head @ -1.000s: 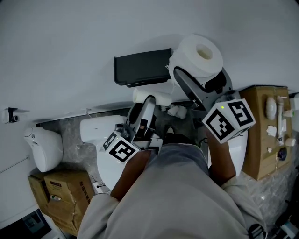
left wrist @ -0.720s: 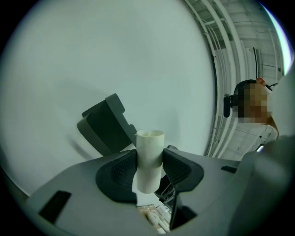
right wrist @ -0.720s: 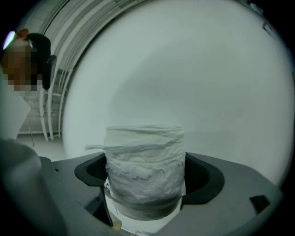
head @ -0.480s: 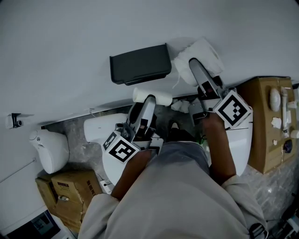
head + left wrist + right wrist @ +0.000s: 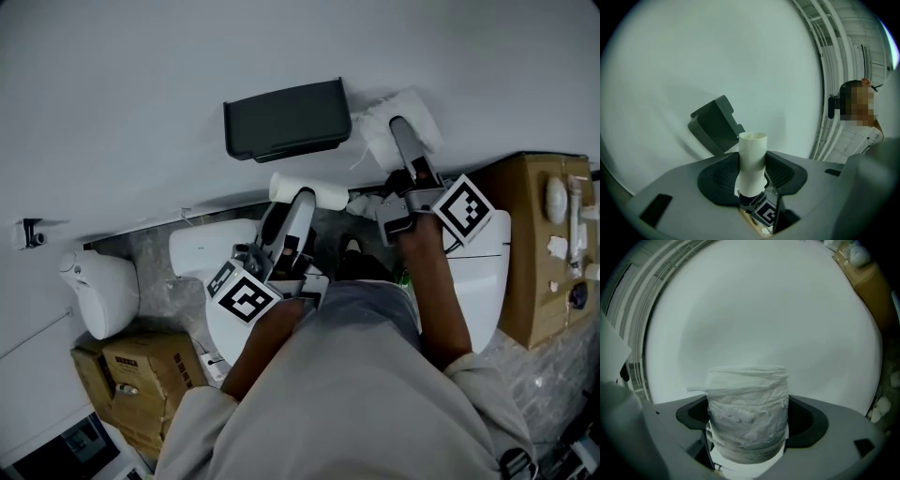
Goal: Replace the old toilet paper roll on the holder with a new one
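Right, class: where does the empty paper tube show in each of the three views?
Head view: empty tube at centre, under the dark holder, held by the left gripper.
Left gripper view: lower centre, upright between the jaws.
Right gripper view: not in it.
Shared landmark: the dark holder, in head and left gripper views.

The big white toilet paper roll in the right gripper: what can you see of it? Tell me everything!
The full white toilet paper roll is thick and soft-looking. Its outer sheets are wrinkled and ragged, with a loose flap at one side. The right gripper grips it with a jaw on each side, holding it up. In the head view it hangs near the pale wall, just right of the black wall-mounted holder.
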A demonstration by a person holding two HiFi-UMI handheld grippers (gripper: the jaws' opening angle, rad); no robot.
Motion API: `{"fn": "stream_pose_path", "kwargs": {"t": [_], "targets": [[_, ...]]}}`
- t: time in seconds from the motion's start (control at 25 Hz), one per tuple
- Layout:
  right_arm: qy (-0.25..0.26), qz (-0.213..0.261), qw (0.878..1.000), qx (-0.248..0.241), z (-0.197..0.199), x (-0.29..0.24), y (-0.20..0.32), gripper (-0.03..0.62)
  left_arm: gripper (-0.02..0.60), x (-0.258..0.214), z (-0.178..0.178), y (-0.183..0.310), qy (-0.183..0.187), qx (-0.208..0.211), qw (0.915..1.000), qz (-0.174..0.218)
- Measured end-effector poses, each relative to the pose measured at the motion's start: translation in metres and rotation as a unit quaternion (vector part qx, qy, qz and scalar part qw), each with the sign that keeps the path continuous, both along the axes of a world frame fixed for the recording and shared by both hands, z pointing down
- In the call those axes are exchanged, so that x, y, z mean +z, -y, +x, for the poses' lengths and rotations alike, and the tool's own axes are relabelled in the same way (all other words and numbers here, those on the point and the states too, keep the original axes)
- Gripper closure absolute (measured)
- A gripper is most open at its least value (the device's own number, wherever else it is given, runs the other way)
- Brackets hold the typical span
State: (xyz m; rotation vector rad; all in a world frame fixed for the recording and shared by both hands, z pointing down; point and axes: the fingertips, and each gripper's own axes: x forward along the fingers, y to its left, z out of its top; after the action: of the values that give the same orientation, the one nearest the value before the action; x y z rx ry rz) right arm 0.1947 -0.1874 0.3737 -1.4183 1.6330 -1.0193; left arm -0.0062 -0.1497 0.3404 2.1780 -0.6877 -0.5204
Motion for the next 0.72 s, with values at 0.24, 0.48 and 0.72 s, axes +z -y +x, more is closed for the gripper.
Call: {"fn": "stream_pose_path", "kwargs": {"t": [0.24,0.48,0.72], "targets": [[0.093,-0.008,0.996,-0.001,-0.016,0.025,0.006,0.118,0.410,0.002,-0.002,-0.001,0.000,-0.006,1.0000,-0.004],[0.152,-0.003,0.988,-0.006,-0.028,0.035,0.014,0.118,0.411,0.006,-0.003,0.003,0.003,-0.013,0.9999,-0.009],[0.191,0.007,0.982,-0.004,-0.030,0.037,0.016,0.118,0.411,0.009,-0.004,0.003,0.001,-0.017,0.9998,-0.014]]}}
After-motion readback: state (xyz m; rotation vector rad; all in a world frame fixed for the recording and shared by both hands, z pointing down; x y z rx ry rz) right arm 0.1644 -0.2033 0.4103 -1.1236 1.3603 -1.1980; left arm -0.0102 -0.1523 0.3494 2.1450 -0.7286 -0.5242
